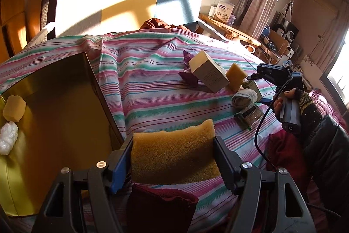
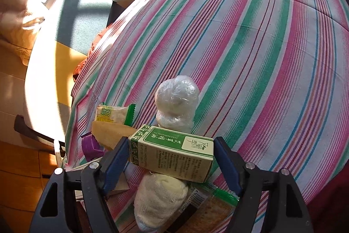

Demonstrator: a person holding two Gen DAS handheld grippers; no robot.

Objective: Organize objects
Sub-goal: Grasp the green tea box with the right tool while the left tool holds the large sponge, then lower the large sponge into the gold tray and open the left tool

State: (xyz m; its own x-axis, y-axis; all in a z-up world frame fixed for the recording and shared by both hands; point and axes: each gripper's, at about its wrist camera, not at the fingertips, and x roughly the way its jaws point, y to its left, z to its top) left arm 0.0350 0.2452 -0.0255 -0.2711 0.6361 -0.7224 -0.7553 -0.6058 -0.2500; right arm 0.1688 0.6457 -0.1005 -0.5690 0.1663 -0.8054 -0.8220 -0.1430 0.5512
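Observation:
My left gripper (image 1: 173, 145) is shut on a yellow sponge (image 1: 174, 158), held just right of an open golden box (image 1: 65, 102). In that box lie a small yellow sponge piece (image 1: 14, 108) and a white plastic-wrapped bundle (image 1: 8, 137). In the right wrist view my right gripper (image 2: 171, 143) has its pads against both ends of a green and white carton (image 2: 172, 150), which rests on a rolled white sock (image 2: 159, 200). The left wrist view shows the right gripper (image 1: 254, 78), held by a hand (image 1: 283, 99), over the pile on the striped bedspread (image 1: 152, 84).
Around the carton lie another plastic-wrapped bundle (image 2: 176, 102), a green snack packet (image 2: 115, 115), a cracker packet (image 2: 213, 206) and a purple item (image 2: 90, 145). A beige box (image 1: 207, 71) and a second sponge (image 1: 236, 75) sit nearby. Dark red cloth (image 1: 159, 206) lies under my left gripper.

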